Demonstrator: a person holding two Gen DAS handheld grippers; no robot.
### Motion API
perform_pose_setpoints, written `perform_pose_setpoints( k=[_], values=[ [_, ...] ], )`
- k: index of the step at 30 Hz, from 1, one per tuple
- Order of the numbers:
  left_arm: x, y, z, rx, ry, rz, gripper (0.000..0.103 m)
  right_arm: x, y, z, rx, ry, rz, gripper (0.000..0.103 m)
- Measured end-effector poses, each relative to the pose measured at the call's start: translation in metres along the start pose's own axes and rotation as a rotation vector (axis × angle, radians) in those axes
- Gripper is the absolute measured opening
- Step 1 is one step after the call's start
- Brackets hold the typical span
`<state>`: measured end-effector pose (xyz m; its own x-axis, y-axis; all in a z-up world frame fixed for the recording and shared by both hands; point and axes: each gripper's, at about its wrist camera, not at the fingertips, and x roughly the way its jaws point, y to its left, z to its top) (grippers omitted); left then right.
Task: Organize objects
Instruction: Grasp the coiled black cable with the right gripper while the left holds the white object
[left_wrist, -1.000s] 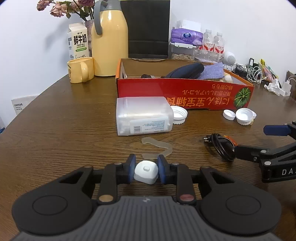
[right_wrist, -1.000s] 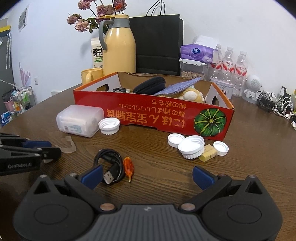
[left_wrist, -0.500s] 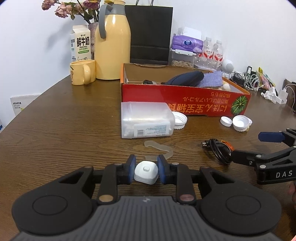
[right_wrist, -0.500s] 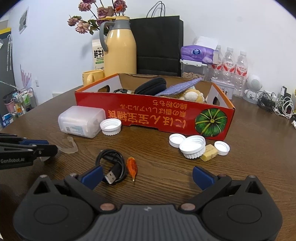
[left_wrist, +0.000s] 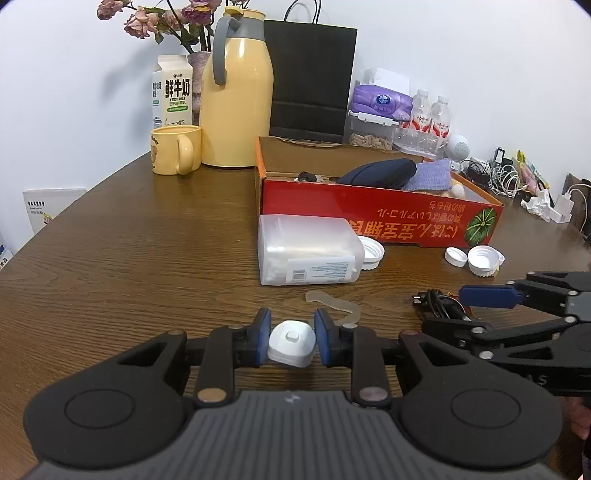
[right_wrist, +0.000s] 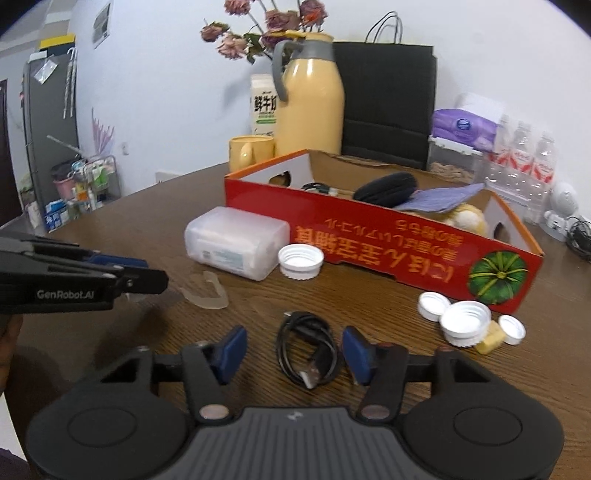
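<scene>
My left gripper (left_wrist: 291, 341) is shut on a small white plastic cap (left_wrist: 292, 343), held just above the brown table. My right gripper (right_wrist: 295, 350) is open, its blue pads on either side of a coiled black USB cable (right_wrist: 309, 354) lying on the table; the cable also shows in the left wrist view (left_wrist: 439, 301). The red cardboard box (right_wrist: 388, 243) stands behind, holding a dark pouch (right_wrist: 386, 186) and a purple cloth (right_wrist: 441, 197). A clear plastic container (left_wrist: 306, 254) lies in front of the box.
A translucent curved strip (left_wrist: 334, 301) lies near my left gripper. White bottle caps (right_wrist: 465, 321) and a yellow piece sit right of the cable, another white cap (right_wrist: 301, 260) by the container. A yellow jug (left_wrist: 236, 92), mug (left_wrist: 175, 149) and milk carton stand at the back.
My right gripper has moved left and forward over the cable and its jaws have narrowed around it. My left gripper has risen a little with the white cap.
</scene>
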<state>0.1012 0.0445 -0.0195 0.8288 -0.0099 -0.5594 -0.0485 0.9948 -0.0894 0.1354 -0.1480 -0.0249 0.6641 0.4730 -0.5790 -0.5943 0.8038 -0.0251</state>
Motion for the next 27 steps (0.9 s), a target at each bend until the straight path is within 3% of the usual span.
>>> perform_pose_setpoints(
  k=[8, 11, 12, 27],
  values=[
    [-0.003, 0.006, -0.001, -0.012, -0.008, -0.016, 0.026, 0.016, -0.004, 0.001, 0.020, 0.047, -0.012, 0.049],
    [-0.003, 0.008, -0.001, -0.016, -0.010, -0.017, 0.026, 0.014, -0.008, 0.001, 0.039, 0.043, -0.005, 0.022],
    [-0.004, 0.008, -0.001, -0.016, -0.010, -0.016, 0.026, 0.014, -0.008, 0.001, 0.041, 0.042, 0.000, 0.020],
    [-0.008, 0.003, 0.010, 0.000, -0.040, -0.036, 0.026, 0.007, -0.006, 0.004, 0.034, -0.003, 0.006, 0.017]
  ],
)
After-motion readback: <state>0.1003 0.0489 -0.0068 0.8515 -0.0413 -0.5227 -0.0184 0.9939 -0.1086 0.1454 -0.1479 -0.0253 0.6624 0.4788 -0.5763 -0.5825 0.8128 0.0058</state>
